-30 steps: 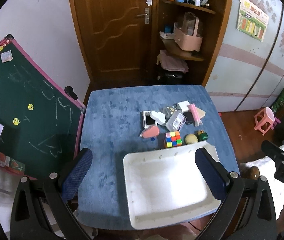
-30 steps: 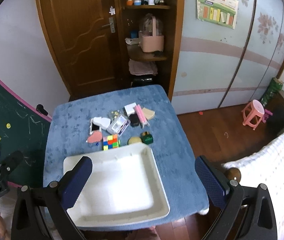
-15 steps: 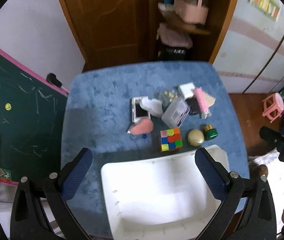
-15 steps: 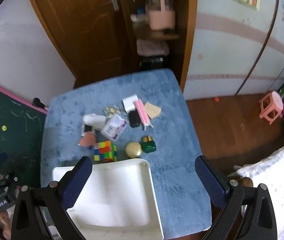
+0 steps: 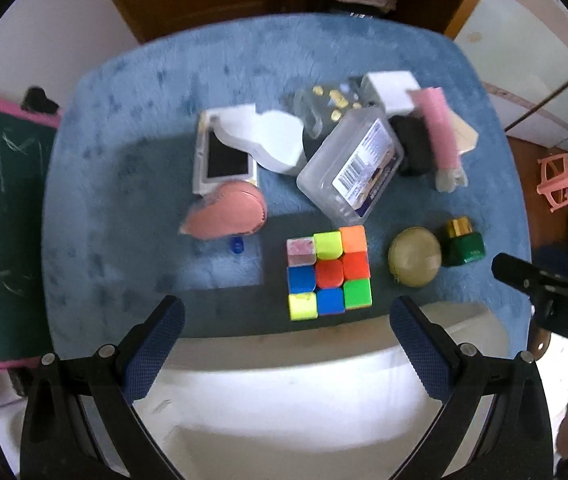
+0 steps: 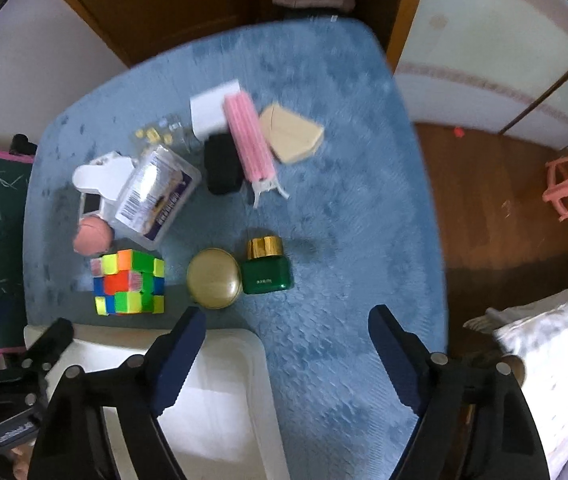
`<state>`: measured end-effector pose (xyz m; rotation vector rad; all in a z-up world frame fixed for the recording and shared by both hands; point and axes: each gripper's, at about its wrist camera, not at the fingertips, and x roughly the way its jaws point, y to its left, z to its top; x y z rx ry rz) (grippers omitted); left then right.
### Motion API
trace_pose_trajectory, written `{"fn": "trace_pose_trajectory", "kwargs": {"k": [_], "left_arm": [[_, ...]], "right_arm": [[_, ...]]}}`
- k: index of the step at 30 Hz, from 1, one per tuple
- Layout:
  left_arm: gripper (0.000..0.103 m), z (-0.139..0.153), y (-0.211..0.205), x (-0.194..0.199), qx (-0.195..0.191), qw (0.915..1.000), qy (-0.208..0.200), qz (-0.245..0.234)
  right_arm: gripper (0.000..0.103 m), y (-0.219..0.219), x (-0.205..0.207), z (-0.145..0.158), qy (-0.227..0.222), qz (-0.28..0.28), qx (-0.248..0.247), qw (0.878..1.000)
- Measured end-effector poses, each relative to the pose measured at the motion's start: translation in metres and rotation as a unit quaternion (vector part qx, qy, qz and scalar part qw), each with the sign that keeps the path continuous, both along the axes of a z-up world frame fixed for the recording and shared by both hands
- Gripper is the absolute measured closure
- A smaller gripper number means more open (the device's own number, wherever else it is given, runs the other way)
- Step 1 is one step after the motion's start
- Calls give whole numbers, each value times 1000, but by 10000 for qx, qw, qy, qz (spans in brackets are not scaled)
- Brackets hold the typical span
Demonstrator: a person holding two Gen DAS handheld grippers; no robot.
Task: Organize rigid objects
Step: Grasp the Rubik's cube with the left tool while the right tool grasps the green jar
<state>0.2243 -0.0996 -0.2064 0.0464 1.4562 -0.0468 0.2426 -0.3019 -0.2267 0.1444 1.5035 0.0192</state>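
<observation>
While both my grippers hang spread wide and empty above the white tray (image 5: 324, 408), my left gripper (image 5: 284, 344) points at the Rubik's cube (image 5: 329, 272). My right gripper (image 6: 288, 344) hovers near the green bottle (image 6: 267, 271) and gold compact (image 6: 213, 278) on the blue table (image 6: 344, 184).

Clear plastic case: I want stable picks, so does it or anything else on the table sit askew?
Yes. The clear plastic case lies tilted, propped on its neighbours, and the white cloud-shaped piece overlaps the small screen device. The Rubik's cube sits flat.
</observation>
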Motion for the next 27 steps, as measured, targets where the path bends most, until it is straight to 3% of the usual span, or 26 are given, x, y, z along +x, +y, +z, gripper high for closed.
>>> {"fn": "trace_pose_trajectory", "kwargs": {"k": [6, 13, 21, 27], "left_arm": [[1, -22, -4, 15, -66, 9990, 408, 161], [1, -43, -9, 20, 9, 9976, 672, 166], [1, -63, -10, 31, 140, 9968, 752, 228], [18, -90, 3, 34, 11, 9946, 950, 430]], "right_arm": [[21, -1, 16, -34, 359, 44, 123, 9993], [38, -3, 24, -63, 678, 42, 267, 9973], [44, 2, 33, -77, 817, 60, 373, 9959], [48, 15, 39, -92, 833, 118, 280, 9961]]}}
